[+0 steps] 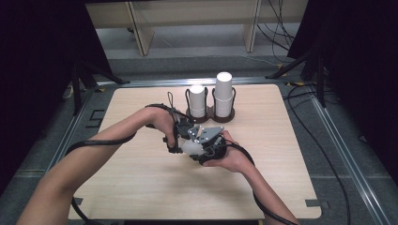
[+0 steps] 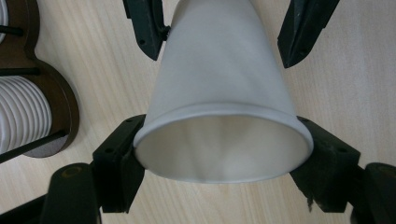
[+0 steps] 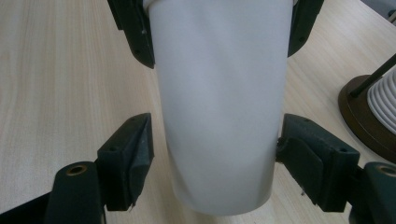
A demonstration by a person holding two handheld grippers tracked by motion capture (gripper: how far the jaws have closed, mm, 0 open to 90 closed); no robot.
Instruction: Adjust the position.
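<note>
The left gripper (image 2: 219,144) has its jaws clenched on the rim end of a white paper cup (image 2: 219,93) held over the bench (image 1: 141,178). The right gripper (image 3: 215,154) flanks its base end. In the high view both hands hide most of the cup, and whether the right jaws press it cannot be told.

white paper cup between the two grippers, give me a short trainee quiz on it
1. True or false: the left gripper clamps the white paper cup near its open rim.
2. Which surface lies beneath the cup? A) light wooden table B) grey floor C) brown two-slot cup holder
3. How many stacks of white cups stand in that holder?

Key: 1 true; 2 A; 3 two.
</note>
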